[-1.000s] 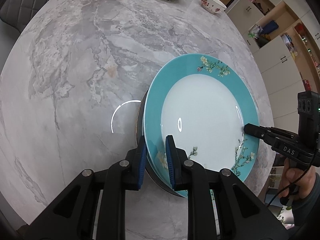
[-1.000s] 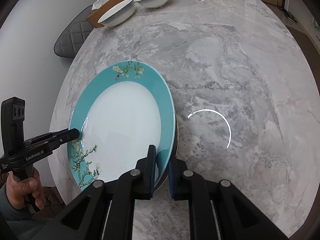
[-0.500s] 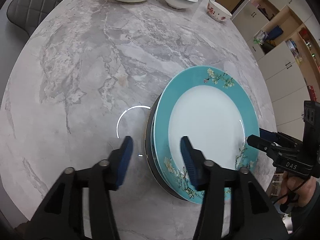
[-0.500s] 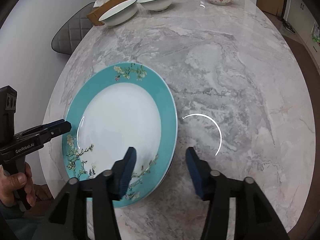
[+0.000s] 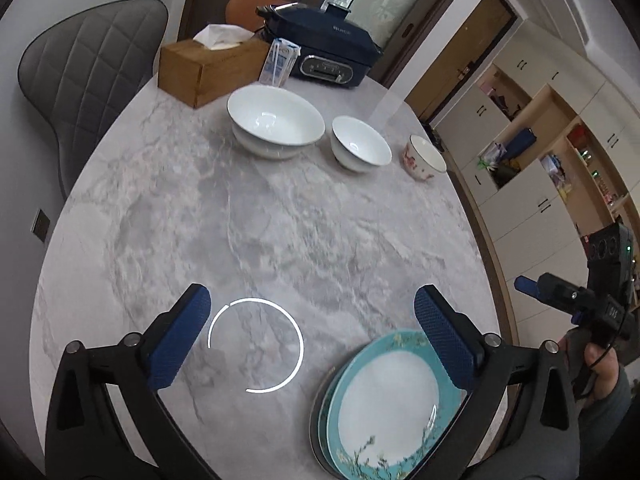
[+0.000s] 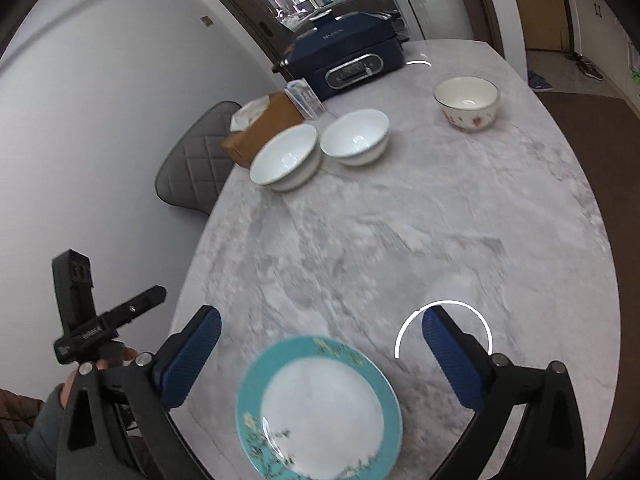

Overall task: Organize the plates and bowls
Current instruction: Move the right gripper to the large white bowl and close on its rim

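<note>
A teal-rimmed white plate (image 5: 386, 404) lies on top of a stack of plates at the near edge of the marble table (image 5: 280, 220); it also shows in the right wrist view (image 6: 320, 408). My left gripper (image 5: 312, 332) is open wide and empty, raised above and behind the stack. My right gripper (image 6: 320, 344) is open wide and empty above the plate. At the far side stand a large white bowl (image 5: 276, 124), a smaller white bowl (image 5: 360, 148) and a flowered bowl (image 5: 426, 158).
A wooden tissue box (image 5: 212, 64), a small carton (image 5: 280, 60) and a dark blue electric cooker (image 5: 328, 56) stand at the table's far end. A grey chair (image 5: 92, 76) is at the left. Cabinets (image 5: 560, 152) line the right.
Both grippers opened and let go of the teal plate, which now rests on the stack. Both have pulled back and tilted up, so the far bowls come into view.
</note>
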A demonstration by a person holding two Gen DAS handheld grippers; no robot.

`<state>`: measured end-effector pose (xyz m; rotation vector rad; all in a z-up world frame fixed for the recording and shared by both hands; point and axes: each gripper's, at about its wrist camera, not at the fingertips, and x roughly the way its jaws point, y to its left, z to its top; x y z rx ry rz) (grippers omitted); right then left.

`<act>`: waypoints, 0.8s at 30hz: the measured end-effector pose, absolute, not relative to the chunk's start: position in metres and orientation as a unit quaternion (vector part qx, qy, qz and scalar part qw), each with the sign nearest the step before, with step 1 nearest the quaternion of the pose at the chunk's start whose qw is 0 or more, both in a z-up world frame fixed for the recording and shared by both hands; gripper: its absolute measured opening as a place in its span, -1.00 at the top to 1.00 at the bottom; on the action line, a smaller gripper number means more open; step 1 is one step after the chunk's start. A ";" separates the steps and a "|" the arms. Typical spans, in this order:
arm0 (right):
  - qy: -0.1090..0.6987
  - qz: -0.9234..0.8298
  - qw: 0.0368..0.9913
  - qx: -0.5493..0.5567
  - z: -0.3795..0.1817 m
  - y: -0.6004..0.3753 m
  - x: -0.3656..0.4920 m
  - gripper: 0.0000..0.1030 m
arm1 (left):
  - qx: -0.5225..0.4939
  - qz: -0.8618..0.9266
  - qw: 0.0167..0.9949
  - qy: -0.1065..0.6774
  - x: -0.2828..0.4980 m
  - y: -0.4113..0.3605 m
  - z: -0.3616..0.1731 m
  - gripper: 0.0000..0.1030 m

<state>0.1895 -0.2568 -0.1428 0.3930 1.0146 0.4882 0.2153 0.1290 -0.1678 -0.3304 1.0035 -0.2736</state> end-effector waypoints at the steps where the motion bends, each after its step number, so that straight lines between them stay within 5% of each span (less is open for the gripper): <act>1: 0.478 0.241 0.824 0.187 -0.137 -0.251 0.209 -1.00 | -0.156 -0.125 0.855 0.479 0.230 0.131 -0.164 -0.99; 14: 0.503 0.296 0.807 0.085 -0.136 -0.132 0.463 -0.75 | -0.197 -0.009 0.824 0.531 0.424 0.171 -0.209 -0.99; 24: 0.556 0.290 0.779 -0.013 -0.200 -0.065 0.533 -0.49 | -0.197 0.008 0.807 0.556 0.495 0.168 -0.268 -0.99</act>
